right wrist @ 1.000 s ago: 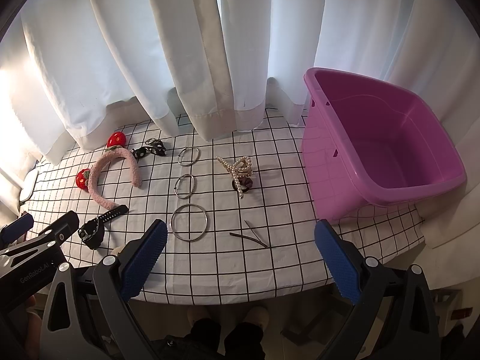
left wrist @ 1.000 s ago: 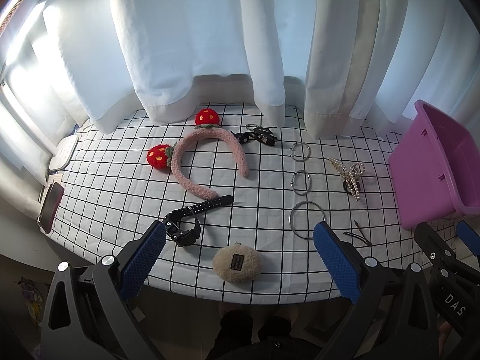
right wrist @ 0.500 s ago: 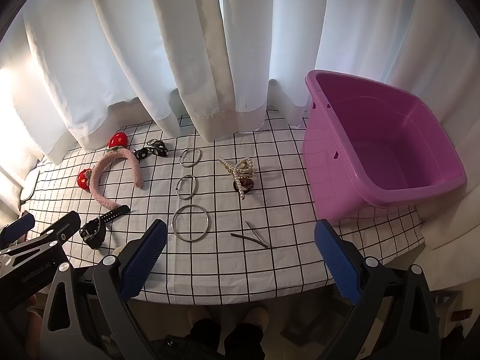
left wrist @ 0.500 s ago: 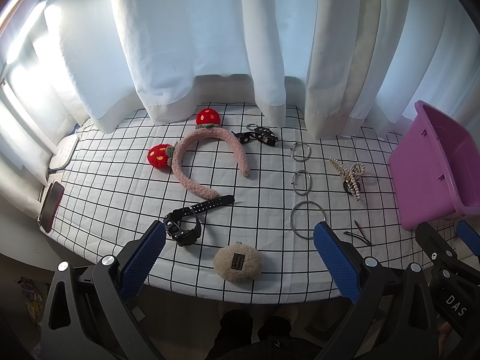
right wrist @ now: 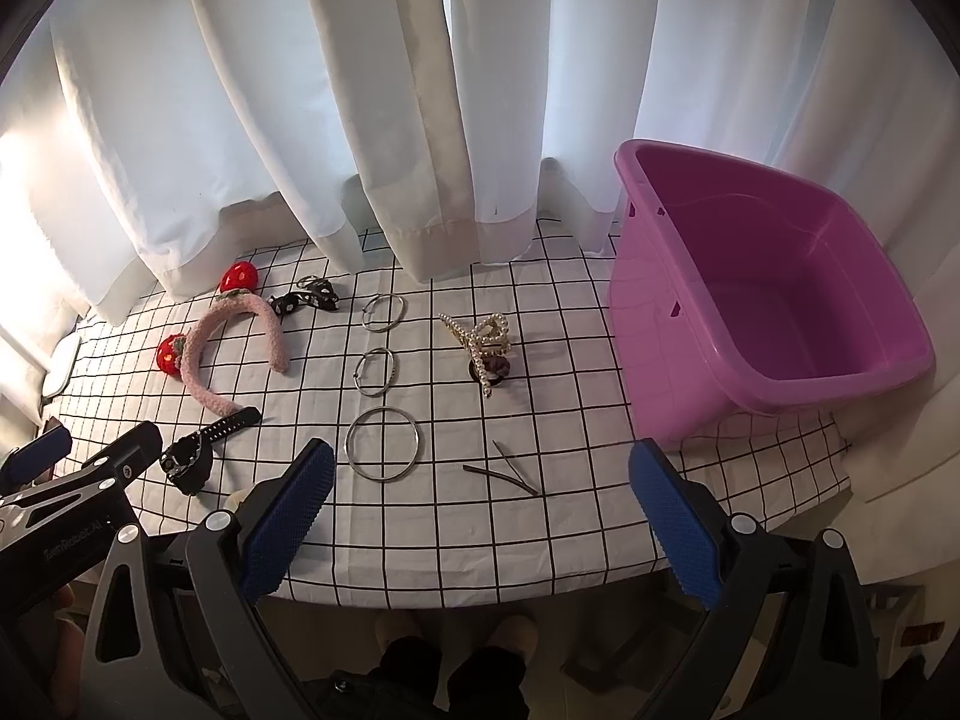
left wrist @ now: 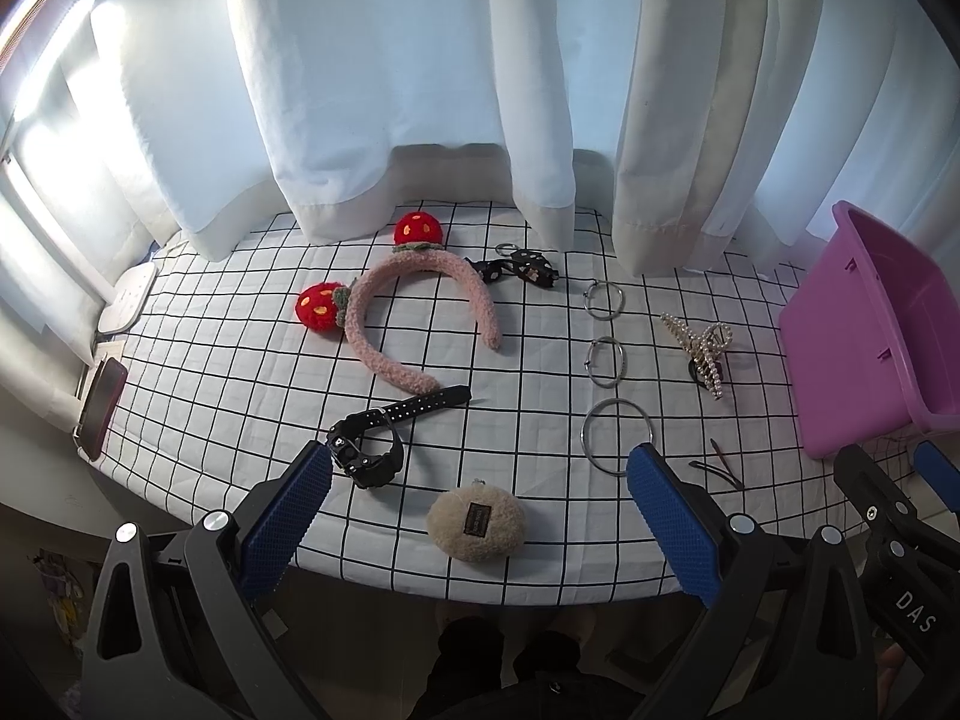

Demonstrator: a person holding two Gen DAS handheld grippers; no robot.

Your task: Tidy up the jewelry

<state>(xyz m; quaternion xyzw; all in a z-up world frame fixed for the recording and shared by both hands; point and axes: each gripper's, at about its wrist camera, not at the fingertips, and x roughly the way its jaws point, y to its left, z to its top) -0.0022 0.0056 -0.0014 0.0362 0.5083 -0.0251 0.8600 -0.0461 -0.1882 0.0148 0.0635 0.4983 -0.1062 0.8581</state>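
surface (right wrist: 540,516): white cloth w/ black grid, all the jewelry lies on it.
tub (right wrist: 774,324): pink, empty, far right. Prob. where things go.
headband (left wrist: 420,312): pink, fluffy, 2 red berries, back left.
watch (left wrist: 384,438): black, just past the L pad.
puff (left wrist: 477,522): cream, front edge, betw. the L pads.
rings (right wrist: 383,444): 3 in a row, big one nearest.
claw clip (right wrist: 480,336): pearls, mid, near tub.
pins (right wrist: 504,471): 2 thin ones, front, hard to grab.
L tongs (left wrist: 477,504): wide, hold nothing, hang at front edge, tipped down.
R tongs (right wrist: 480,510): wide, hold nothing, same pose.
how to: nothing moved yet, I think. Go low & straight, pinch one thing, lift, drop in tub. Big stuff first, pins last.
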